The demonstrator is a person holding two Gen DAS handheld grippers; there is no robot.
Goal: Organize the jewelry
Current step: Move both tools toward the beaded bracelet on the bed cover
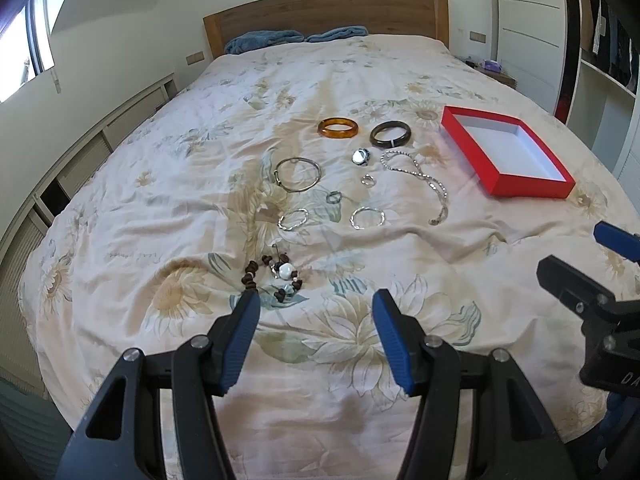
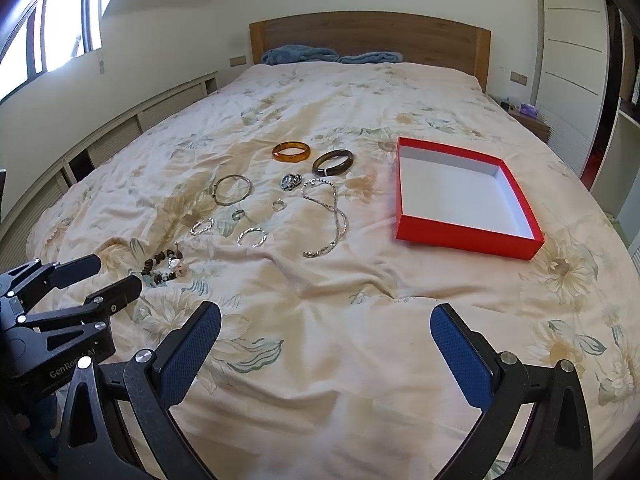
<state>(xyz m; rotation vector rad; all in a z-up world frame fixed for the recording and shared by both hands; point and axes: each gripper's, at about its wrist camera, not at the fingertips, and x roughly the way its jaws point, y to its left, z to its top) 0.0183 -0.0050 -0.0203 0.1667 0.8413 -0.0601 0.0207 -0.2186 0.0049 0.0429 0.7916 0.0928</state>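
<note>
Jewelry lies spread on the bed cover, none of it in the red box yet, so I judge I am at the very first step. My left gripper has its fingers spread and holds nothing; the right gripper is spread too. Just ahead of the left one is the beaded bracelet. Next I must lower onto one piece and pinch it. The silver chain necklace has its long axis running away from me, beside the box.
</note>
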